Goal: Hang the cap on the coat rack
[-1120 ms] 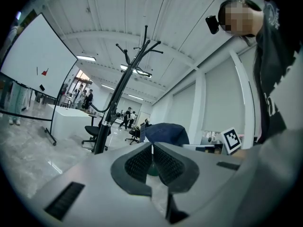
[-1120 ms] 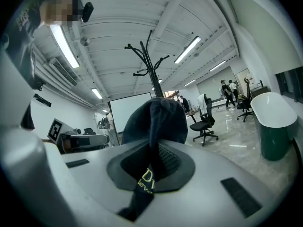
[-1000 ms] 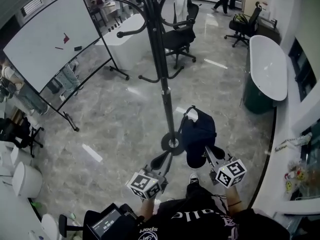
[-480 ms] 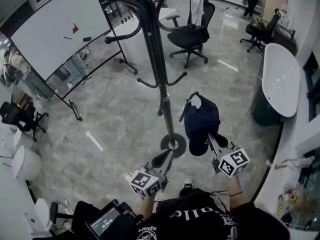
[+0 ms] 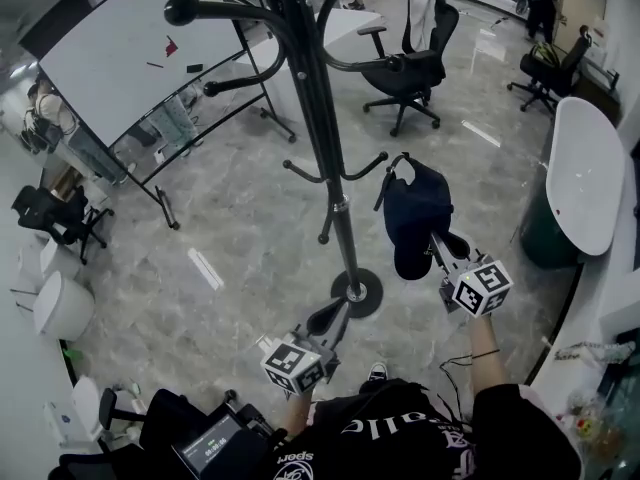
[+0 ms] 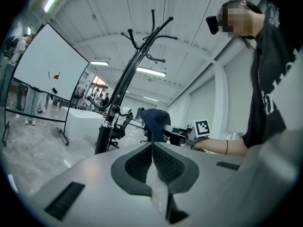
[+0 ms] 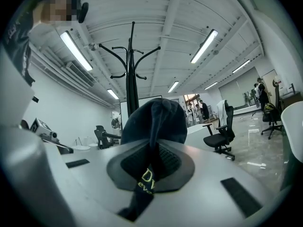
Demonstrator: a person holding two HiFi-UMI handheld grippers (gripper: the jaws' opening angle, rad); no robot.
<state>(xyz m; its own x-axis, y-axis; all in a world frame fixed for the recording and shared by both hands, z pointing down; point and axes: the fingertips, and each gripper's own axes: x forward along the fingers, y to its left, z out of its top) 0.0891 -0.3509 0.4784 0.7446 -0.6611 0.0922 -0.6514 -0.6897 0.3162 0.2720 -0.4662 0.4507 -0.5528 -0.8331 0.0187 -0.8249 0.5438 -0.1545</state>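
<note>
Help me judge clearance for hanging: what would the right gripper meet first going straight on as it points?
Probably the rack pole, which stands just left of centre behind the cap that the right gripper holds; how far off is unclear.

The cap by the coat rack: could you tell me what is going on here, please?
A person holds a gripper in each hand. The right gripper has its jaws shut on a dark blue cap, held out beside the coat rack, to the right of its pole in the head view. The cap is not yet on any of the hooks. The left gripper is shut, with nothing between its jaws.
</note>
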